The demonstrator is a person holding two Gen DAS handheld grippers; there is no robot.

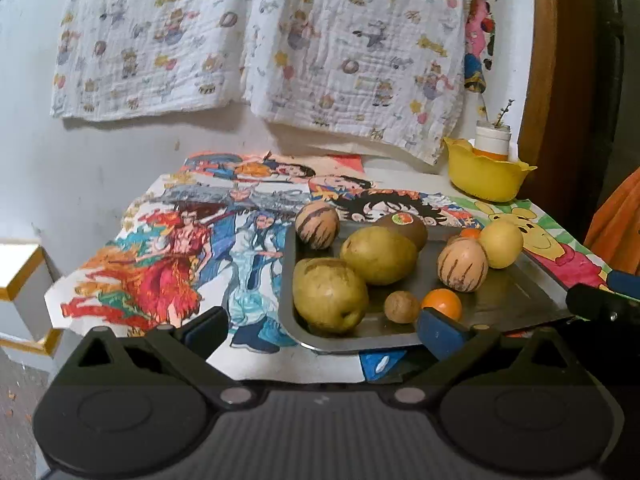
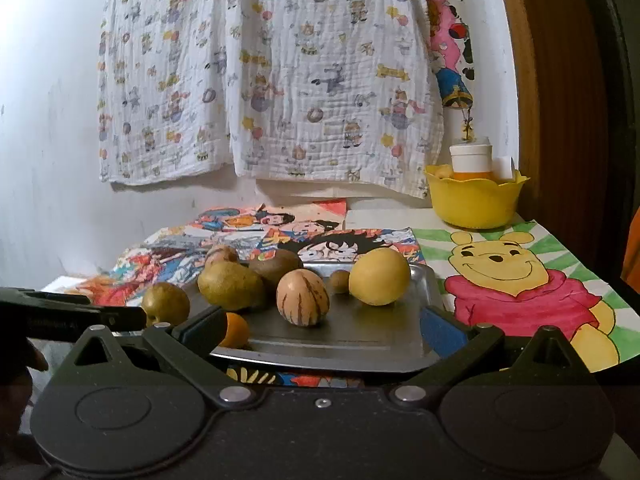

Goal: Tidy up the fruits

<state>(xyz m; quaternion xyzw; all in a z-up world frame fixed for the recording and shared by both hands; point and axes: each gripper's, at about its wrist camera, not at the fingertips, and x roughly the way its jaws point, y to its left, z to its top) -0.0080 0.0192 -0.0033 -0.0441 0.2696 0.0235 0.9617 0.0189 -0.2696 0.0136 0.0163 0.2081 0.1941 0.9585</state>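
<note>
Both grippers, left (image 1: pixel 326 330) and right (image 2: pixel 324 330), hang open and empty before the tray (image 2: pixel 360 344), where a nudge could roll loose round fruit off.

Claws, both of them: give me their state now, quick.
Left claw: open, holding nothing, at the metal tray's near edge.
Right claw: open, holding nothing.

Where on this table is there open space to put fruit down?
The drawings left of the metal tray and the bear drawing between tray and yellow bowl lie bare. The tray's left half is crowded; its right front corner is free.
</note>
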